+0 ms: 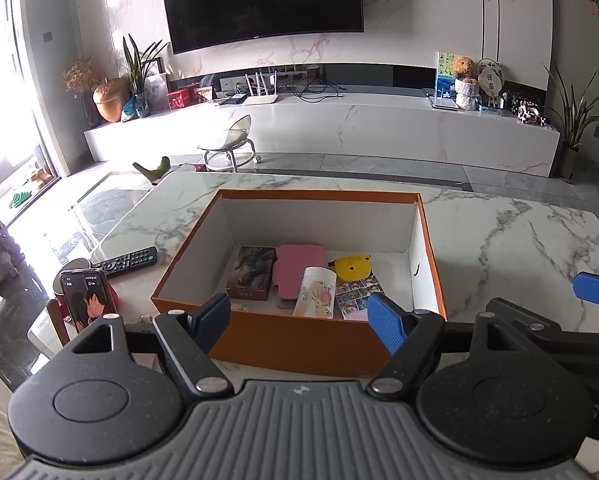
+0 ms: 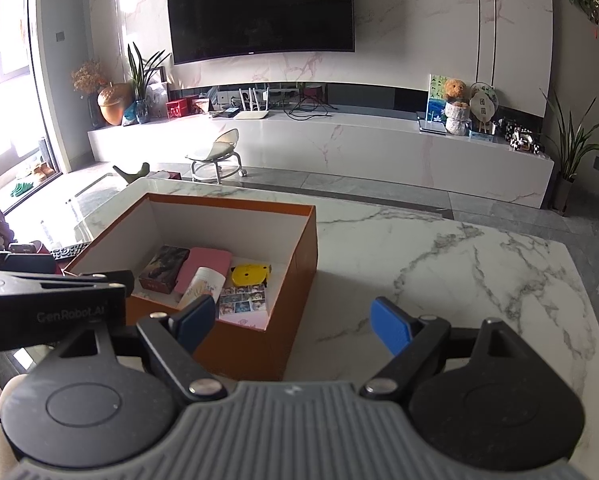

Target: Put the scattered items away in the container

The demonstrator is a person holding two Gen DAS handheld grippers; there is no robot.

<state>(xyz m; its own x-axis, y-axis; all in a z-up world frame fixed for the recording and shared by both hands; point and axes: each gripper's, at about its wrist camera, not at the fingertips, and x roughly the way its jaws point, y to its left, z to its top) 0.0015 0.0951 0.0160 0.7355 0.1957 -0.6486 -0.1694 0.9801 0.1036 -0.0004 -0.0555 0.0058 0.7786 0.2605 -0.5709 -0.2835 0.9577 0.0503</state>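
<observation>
We hold two claws side by side above the near edge of a marble table, both tilted down toward an orange cardboard box with a white inside. The left claw is released, its blue pads spread wide with nothing between them, and it hangs just in front of the box's near wall, centred on it. The right claw is released too and grips nothing; it sits off the box's near right corner, over bare marble. Inside the box, all lying on its floor toward the near side, we see a dark picture box, a pink case beside it, a pale printed carton leaning across the pink case, a yellow tape measure further right, and a sheet of small photos in front of the tape measure. The marble to the right of the box looks bare. To the left of the box, outside it, lie a black remote control and a phone propped upright against something red. We judge the tidying is nearly done or finished, with both claws at rest between picks. If the remote counts as scattered, the next move calls for the left claw to swing left, come down over the remote and close across its narrow width.
</observation>
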